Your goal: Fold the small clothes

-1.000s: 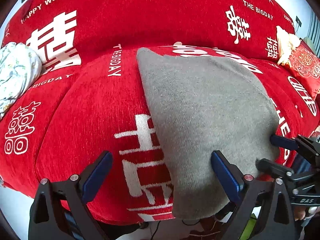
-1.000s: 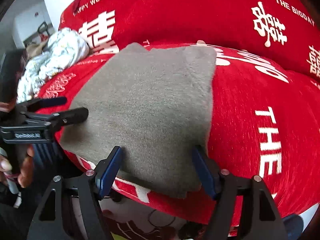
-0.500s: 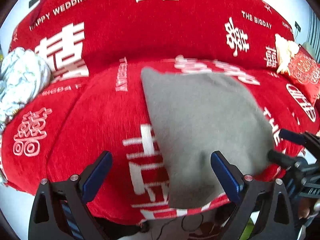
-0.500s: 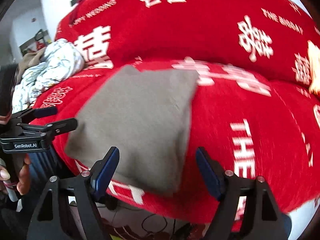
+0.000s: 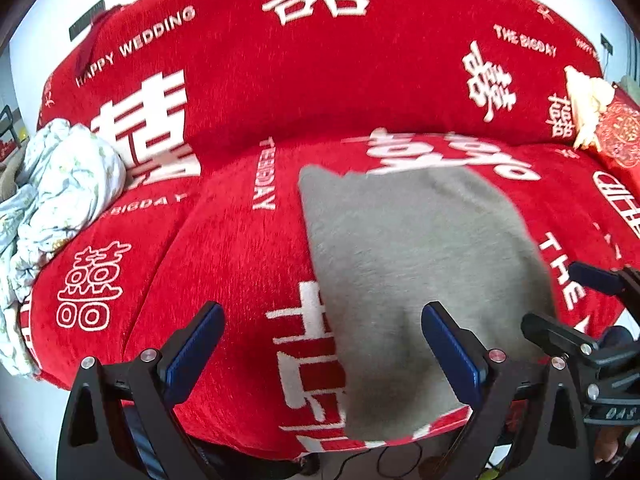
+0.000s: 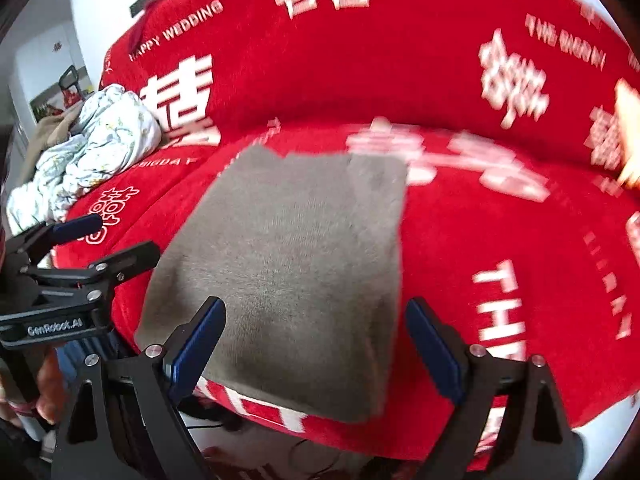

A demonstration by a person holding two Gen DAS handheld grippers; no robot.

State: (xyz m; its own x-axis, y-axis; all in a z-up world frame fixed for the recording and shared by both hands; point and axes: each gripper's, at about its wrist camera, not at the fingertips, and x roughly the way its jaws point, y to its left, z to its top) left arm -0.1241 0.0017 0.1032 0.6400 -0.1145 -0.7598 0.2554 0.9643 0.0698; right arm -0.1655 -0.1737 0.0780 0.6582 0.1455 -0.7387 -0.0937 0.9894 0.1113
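A folded grey knit garment lies flat on the red sofa seat, its near edge at the seat's front. It also shows in the right wrist view. My left gripper is open and empty, held back from the seat front, left of the garment's near corner. My right gripper is open and empty, held just before the garment's near edge. Each gripper shows in the other's view, the right one and the left one, both open.
The sofa cover is red with white wedding lettering. A crumpled pale floral cloth lies at the seat's left end, also in the right wrist view. A red embroidered cushion sits at the right end. Cables lie on the floor below the seat.
Both grippers have pulled back from the garment and away from the sofa. The garment stays flat where it lay.
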